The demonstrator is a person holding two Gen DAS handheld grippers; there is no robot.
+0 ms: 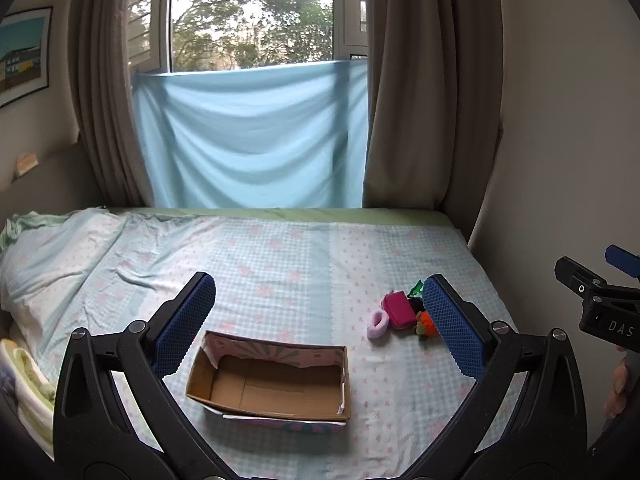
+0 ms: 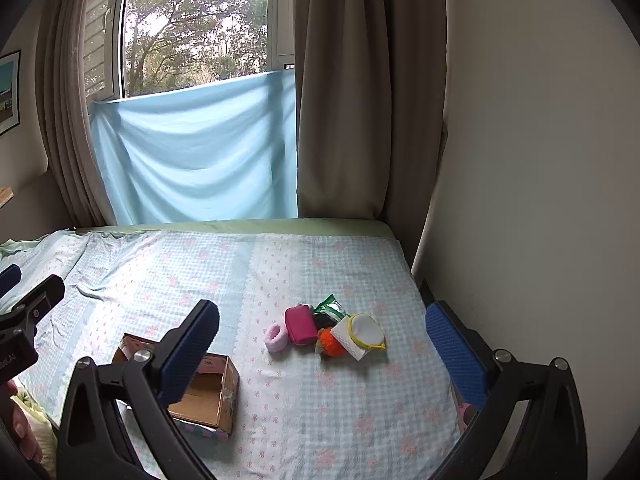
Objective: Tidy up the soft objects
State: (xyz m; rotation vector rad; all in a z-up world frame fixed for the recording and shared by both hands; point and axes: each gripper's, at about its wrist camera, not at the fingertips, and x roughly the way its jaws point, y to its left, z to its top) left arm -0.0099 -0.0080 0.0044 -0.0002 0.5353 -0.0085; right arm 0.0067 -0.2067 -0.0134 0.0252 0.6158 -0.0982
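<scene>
An open, empty cardboard box sits on the bed, below my open left gripper; it also shows in the right wrist view. A small pile of soft things lies to its right: a pink scrunchie, a magenta pouch, a green packet, an orange pom-pom and a white pouch with a yellow rim. In the left wrist view the scrunchie and the magenta pouch show beside my right fingertip. My right gripper is open and empty above the pile.
The bed has a pale blue checked sheet. A pillow lies at the left. A wall runs along the bed's right edge. Curtains and a blue cloth hang at the far end.
</scene>
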